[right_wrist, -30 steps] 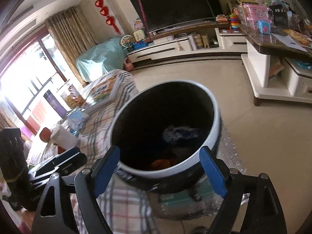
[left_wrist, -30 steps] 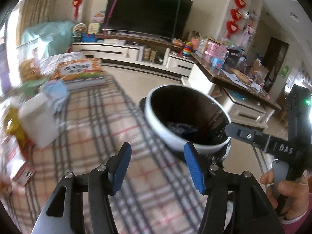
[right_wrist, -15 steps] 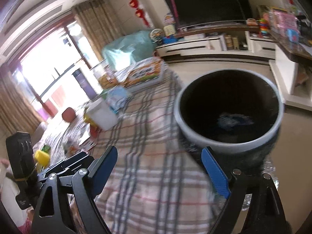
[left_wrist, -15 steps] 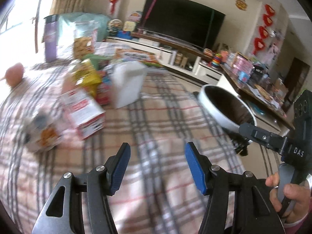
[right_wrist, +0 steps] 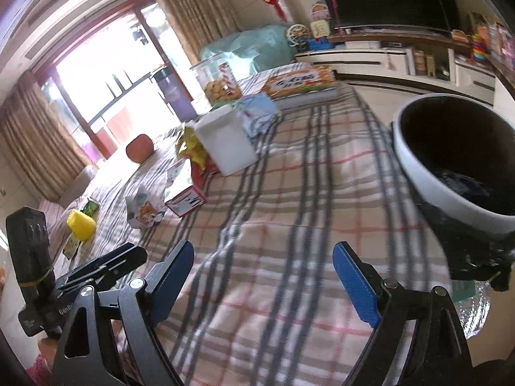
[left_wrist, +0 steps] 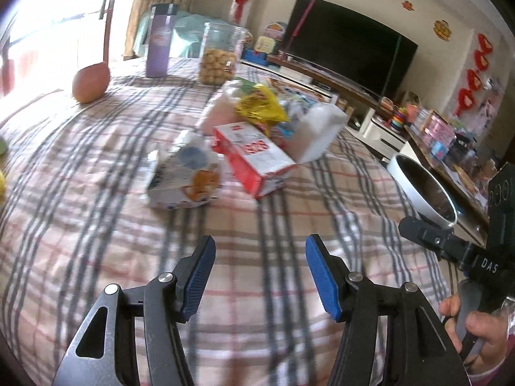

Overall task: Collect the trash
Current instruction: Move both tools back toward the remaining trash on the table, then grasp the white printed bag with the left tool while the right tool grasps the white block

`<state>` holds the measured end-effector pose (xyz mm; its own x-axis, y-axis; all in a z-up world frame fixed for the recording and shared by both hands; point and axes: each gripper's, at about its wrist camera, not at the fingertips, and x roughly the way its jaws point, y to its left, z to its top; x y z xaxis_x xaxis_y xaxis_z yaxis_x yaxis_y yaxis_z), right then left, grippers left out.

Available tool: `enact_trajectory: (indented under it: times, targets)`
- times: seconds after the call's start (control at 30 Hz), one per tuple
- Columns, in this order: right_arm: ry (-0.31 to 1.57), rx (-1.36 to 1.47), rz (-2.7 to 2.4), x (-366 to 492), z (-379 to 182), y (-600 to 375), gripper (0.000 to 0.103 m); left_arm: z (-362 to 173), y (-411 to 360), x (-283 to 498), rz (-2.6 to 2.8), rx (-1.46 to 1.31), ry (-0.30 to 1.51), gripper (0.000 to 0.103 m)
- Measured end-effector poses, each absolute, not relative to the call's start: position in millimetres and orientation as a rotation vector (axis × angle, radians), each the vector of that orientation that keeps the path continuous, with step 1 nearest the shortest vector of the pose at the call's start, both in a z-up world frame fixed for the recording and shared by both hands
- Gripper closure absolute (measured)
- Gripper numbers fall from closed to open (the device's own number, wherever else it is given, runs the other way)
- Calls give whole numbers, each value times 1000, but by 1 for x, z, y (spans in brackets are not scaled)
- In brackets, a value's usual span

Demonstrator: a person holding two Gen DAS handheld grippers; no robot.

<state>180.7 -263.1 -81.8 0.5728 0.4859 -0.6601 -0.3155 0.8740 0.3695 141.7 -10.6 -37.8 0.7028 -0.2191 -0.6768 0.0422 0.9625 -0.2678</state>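
Trash lies on a plaid-covered table [left_wrist: 96, 225]: a crumpled wrapper with cartoon print [left_wrist: 185, 178], a red and white carton [left_wrist: 254, 157], a yellow bag [left_wrist: 260, 106] and a white box [left_wrist: 317, 132]. The wrapper [right_wrist: 145, 214] and carton [right_wrist: 185, 197] also show in the right wrist view. A white-rimmed dark bin [right_wrist: 450, 164] stands at the table's right edge, with dark trash inside. My left gripper [left_wrist: 259, 276] is open and empty, above the cloth short of the wrapper. My right gripper [right_wrist: 264, 284] is open and empty, left of the bin.
A purple tumbler [left_wrist: 159, 40], a clear cookie jar [left_wrist: 222, 54] and an orange round object [left_wrist: 90, 78] stand at the table's far side. A yellow object [right_wrist: 80, 225] lies at its left end. A flat colourful box [right_wrist: 302, 83] lies at its far end.
Both grippers have swung left, away from the bin and toward the pile of trash on the table. Both stay open and empty.
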Motion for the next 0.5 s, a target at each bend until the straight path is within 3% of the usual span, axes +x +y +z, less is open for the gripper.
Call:
enact_trajectory:
  times: [0.5]
  targets:
    - [826,170,511,214,-84,-228,14,-38,30,175,-41,-261,787,42]
